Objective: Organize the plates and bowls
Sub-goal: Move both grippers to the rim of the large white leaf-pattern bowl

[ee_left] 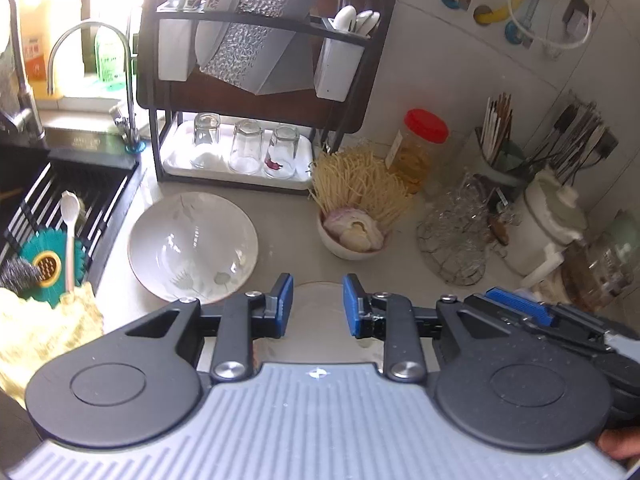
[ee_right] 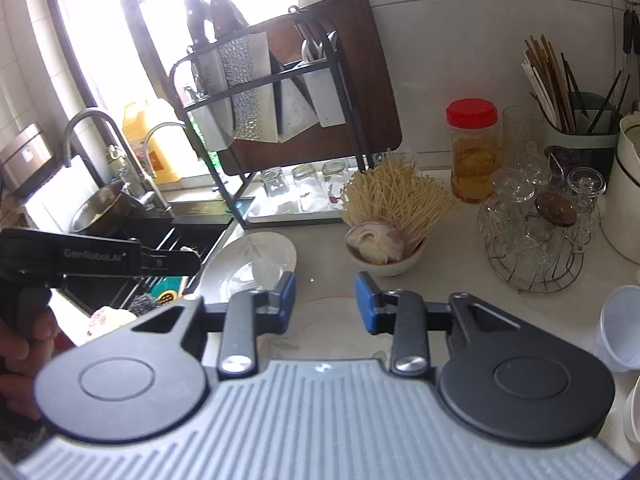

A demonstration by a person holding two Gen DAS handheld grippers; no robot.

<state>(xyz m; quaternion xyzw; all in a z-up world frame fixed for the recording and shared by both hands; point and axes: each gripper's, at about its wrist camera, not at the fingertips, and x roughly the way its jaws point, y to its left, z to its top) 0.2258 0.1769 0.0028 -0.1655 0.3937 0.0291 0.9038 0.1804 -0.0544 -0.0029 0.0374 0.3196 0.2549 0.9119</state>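
Both claws hang over the worktop with nothing taken up yet, so the step in hand looks like the approach to a first dish. The left gripper (ee_left: pixel 317 305) stands with its blue pads well apart and holds nothing; the right gripper (ee_right: pixel 326 302) is likewise wide open and empty. In the left view the right tool shows at the lower right, just beside the left one.

A flat plate (ee_left: pixel 318 294) lies on the counter (ee_left: pixel 280 216) at lower centre of both views, partly hidden under each claw, its far rim showing between the pads. The big bowl (ee_left: pixel 192 246) with a leaf pattern sits left of centre, close to the counter's edge by the sink (ee_left: pixel 80 184). A small bowl (ee_left: pixel 348 240), filled with dry noodles and what looks like onion and garlic, stands right of centre.

The next move probably calls for one claw to drop and close on the plate's rim, or on the big bowl's rim. A flat plate gives little lip to pinch, so a low, angled entry seems needed.

Room is tight. The dish rack (ee_left: pixel 256 80) fills the upper centre, with upturned glasses (ee_left: pixel 244 146) on its tray. A wire stand of glass cups (ee_left: pixel 456 232) crowds the right. The freest stretch of counter lies between the big bowl and the small bowl.
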